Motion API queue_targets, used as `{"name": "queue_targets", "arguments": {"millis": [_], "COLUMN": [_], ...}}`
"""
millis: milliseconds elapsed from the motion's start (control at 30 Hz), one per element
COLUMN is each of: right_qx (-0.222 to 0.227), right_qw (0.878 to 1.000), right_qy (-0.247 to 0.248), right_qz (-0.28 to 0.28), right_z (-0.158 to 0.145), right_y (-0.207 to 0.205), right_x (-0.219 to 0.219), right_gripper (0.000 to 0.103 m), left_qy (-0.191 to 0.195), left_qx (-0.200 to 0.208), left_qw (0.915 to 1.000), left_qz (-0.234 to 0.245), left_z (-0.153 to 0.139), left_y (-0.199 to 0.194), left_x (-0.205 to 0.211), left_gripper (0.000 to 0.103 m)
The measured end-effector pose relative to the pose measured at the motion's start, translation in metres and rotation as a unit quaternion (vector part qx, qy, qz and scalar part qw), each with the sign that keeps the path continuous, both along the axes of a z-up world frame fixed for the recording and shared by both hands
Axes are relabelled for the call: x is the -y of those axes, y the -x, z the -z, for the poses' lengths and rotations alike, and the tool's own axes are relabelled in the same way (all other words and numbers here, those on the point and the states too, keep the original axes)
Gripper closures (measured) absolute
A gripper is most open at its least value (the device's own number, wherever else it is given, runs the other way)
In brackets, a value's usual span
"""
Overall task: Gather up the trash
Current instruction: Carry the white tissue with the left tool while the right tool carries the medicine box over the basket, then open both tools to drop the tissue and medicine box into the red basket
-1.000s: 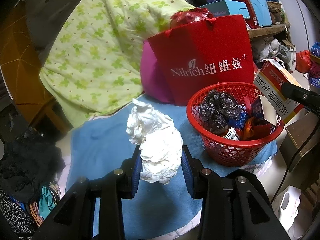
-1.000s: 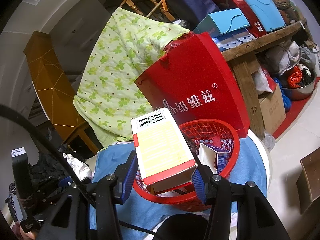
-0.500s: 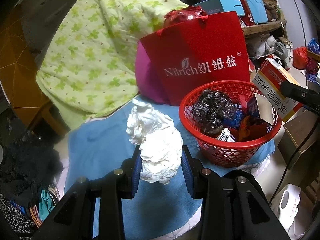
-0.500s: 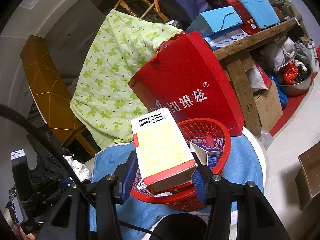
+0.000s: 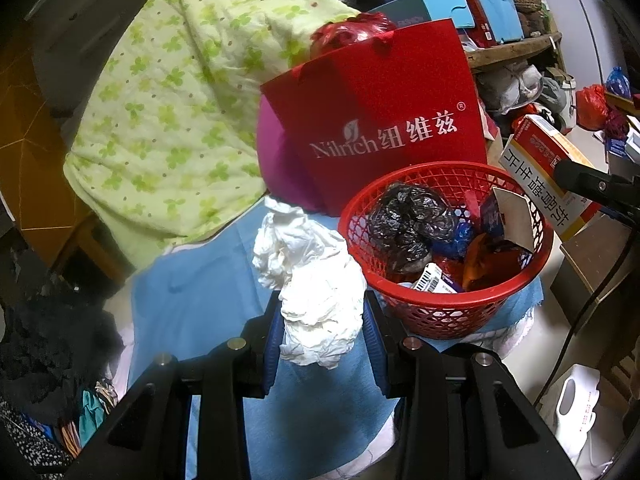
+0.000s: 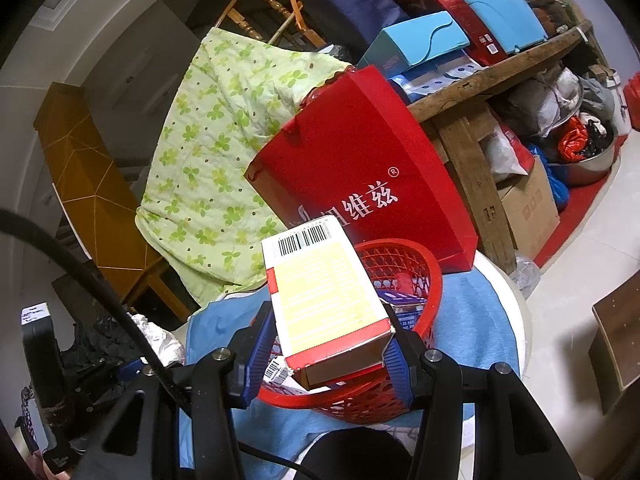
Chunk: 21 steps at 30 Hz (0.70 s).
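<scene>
Left gripper (image 5: 323, 330) clamped on paper wad (image 5: 310, 276); both blue pads press the wad's lower sides, upper part bulges up past the fingertips. Wad held above blue cloth (image 5: 192, 292), just left of red basket (image 5: 516, 284), not in it. Right gripper (image 6: 326, 354) clamped on carton (image 6: 324, 292), barcode end pointing away, opened end toward camera; carton held over near rim of the basket (image 6: 434, 276), tilted. In left view the same carton (image 5: 548, 172) sits at right edge w/ right gripper finger across it, beside basket rim. Basket contents: black plastic bag (image 5: 408, 220), small boxes, wrappers. Basket stands on the cloth, on a round white table (image 6: 516, 320). Red gift bag (image 5: 384, 120) upright right behind basket; green floral quilt (image 5: 172, 112) to its left.
</scene>
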State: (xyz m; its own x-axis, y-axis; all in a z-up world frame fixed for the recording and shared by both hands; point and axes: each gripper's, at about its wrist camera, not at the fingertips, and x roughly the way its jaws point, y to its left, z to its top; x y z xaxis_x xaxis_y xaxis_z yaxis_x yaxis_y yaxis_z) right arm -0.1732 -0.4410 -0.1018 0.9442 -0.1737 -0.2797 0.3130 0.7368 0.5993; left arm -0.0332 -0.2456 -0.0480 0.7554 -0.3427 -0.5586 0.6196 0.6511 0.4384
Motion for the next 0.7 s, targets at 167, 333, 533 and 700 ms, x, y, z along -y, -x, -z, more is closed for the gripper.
{"name": "queue_targets", "arguments": {"millis": [167, 333, 533, 700], "right_qx": [0.002, 0.004, 0.005, 0.008], "right_qw": [1.000, 1.000, 1.000, 1.000], "right_qy": [-0.003, -0.001, 0.004, 0.010], "right_qz": [0.004, 0.010, 0.021, 0.026], "right_z": [0.000, -0.002, -0.008, -0.015], "right_y": [0.003, 0.005, 0.007, 0.006], "right_x": [0.005, 0.009, 0.015, 0.022], "right_gripper": [0.049, 0.049, 0.049, 0.049], "left_qy": [-0.004, -0.003, 0.014, 0.027], "left_qx": [0.001, 0.000, -0.024, -0.069], "left_qw": [1.0000, 0.9998, 0.9989, 0.9957], "left_qz": [0.009, 0.018, 0.037, 0.056], "left_z": [0.001, -0.001, -0.009, -0.013], "left_y": [0.002, 0.002, -0.009, -0.025], "left_x": [0.008, 0.019, 0.032, 0.046], "left_gripper": [0.063, 0.063, 0.063, 0.063]}}
